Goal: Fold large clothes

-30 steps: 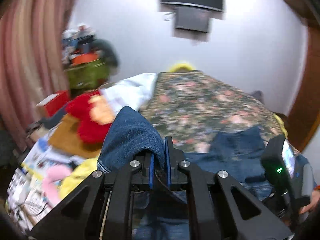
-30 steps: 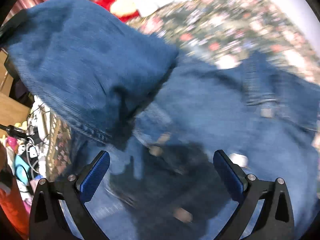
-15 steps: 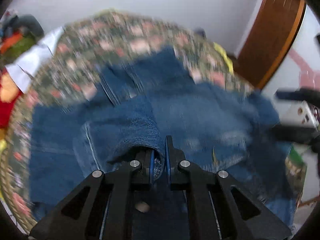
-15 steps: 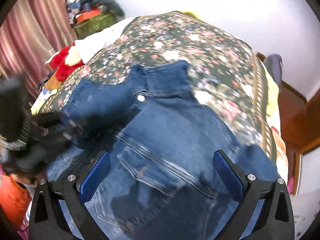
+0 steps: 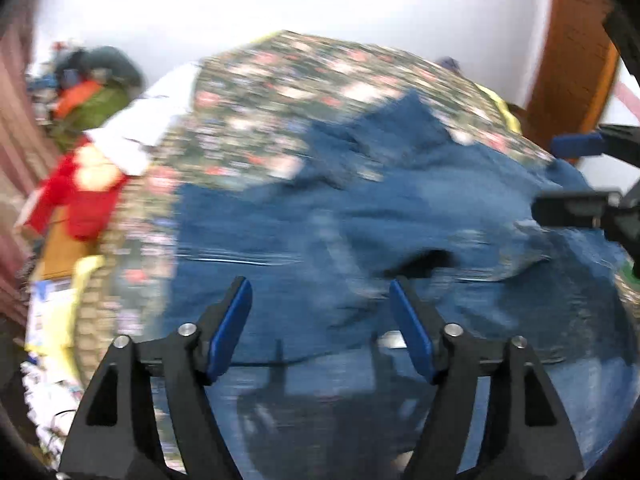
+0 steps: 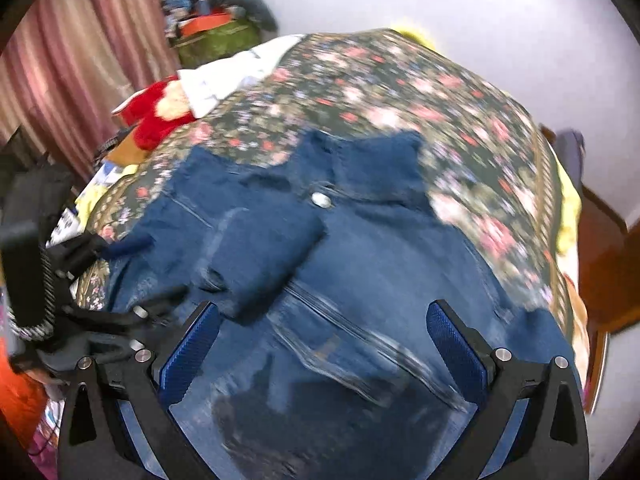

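Note:
A blue denim jacket (image 6: 360,264) lies spread on the flowered bedspread (image 6: 420,92), collar toward the far side, with one sleeve (image 6: 264,252) folded over its front. It also shows in the left wrist view (image 5: 360,232). My left gripper (image 5: 320,328) is open and empty just above the jacket's near part. My right gripper (image 6: 324,348) is open and empty above the jacket's lower front. Each gripper shows at the edge of the other's view: the right one (image 5: 588,176) in the left wrist view, the left one (image 6: 132,280) in the right wrist view.
A red and cream plush toy (image 6: 160,112) and a white cloth (image 6: 236,72) lie at the bed's left side. Clutter and a green bag (image 6: 216,40) stand by the pink curtain (image 6: 60,68). A wooden door (image 5: 568,52) is on the right.
My left gripper, shut on the denim sleeve before, carried it over the jacket, opened and let it go. The sleeve now lies folded on the jacket's front. My right gripper stayed open.

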`<state>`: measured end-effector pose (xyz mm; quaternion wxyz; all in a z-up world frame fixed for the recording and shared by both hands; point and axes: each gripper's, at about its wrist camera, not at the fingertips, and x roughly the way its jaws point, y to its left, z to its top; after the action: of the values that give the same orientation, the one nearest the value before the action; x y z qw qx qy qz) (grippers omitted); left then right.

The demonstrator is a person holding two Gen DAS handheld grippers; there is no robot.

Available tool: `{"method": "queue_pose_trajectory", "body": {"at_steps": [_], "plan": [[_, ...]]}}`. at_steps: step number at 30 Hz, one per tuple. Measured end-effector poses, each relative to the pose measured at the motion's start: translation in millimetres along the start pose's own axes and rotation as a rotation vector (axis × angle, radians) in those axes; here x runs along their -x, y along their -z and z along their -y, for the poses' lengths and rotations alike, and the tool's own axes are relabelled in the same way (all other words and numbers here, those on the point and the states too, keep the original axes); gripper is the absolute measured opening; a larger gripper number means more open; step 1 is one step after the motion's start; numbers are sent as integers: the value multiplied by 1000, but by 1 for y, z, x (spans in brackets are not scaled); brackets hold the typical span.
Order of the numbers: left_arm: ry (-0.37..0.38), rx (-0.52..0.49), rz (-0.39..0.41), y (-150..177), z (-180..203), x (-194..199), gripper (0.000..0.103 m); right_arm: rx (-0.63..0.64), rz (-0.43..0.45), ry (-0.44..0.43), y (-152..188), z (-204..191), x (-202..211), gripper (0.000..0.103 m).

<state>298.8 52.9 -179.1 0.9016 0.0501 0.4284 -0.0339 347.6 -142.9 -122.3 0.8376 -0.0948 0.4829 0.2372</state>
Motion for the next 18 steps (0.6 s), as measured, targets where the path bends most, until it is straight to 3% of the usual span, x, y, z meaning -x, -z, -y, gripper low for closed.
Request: {"method": "queue_pose_trajectory", "body": {"at_steps": [2,5,11,18], "plan": [[-72,24,20,6,-29,4,78,63,7,7,-12,-26,-11,103],[-132,79,-12,17,-68,-2,78,147,-8,15,-22,-57,-31,103],[-160,173,-104,46,-116,-35,78,286,-123,-7,-35,-115,-97,103],[-137,207,-156,67,-127,-62,78,400,-250,41,-24,-143,-161,102]]}}
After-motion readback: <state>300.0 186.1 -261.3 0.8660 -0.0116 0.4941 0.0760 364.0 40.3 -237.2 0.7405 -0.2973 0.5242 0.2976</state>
